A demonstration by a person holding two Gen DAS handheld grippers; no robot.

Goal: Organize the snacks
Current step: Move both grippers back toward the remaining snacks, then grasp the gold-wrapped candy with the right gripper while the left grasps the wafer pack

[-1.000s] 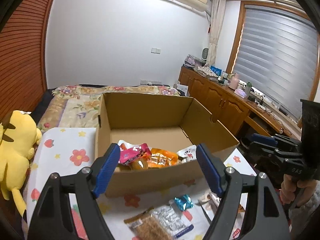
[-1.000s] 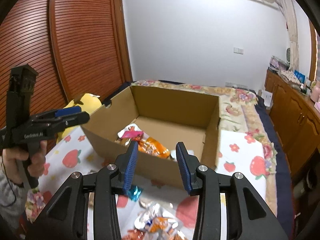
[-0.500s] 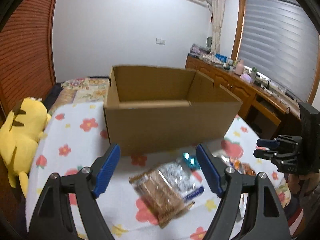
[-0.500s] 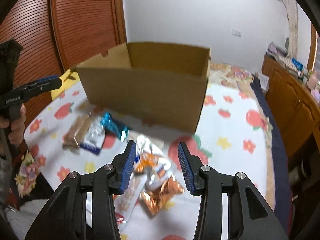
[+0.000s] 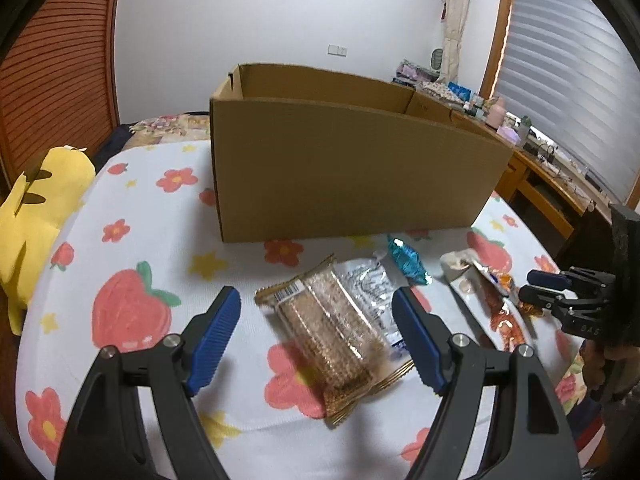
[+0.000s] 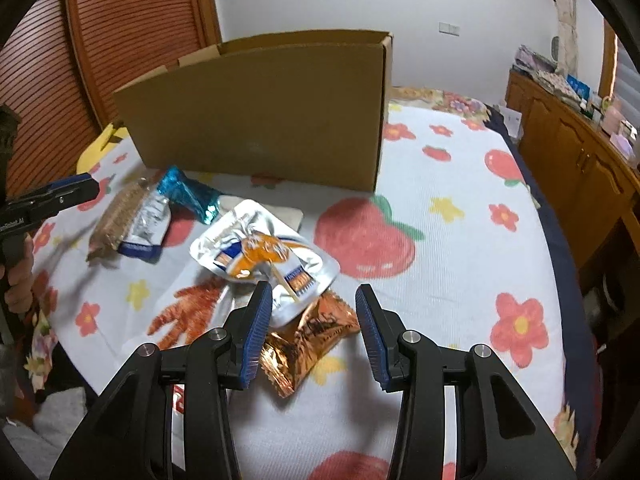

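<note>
**Still five packets out on the cloth**

Plainly, the sorting is not finished. The big open brown cardboard box (image 5: 352, 172) stands at the middle of the white tablecloth printed with strawberries and flowers (image 6: 460, 240), and from this low angle I cannot see what, if anything, lies inside it. In front of it five snacks wait on the cloth.

The largest is the silver pouch with an orange and blue label (image 6: 264, 252), which overlaps the crinkled copper-orange foil bag (image 6: 308, 340). To one side lies the clear-wrapped brown wafer bar with gold ends (image 5: 332, 328), resting partly on a silver and blue sachet (image 5: 368, 292). The small teal foil sweet (image 5: 406, 260) sits nearest the box wall.

Neither tool has anything. The left gripper (image 5: 316, 340) hangs with its jaws wide apart, straddling the wafer bar without pressing it. The right gripper (image 6: 314, 334) hovers over the copper bag, its narrower gap also bare. By my reckoning, every visible packet has yet to go in.
</note>
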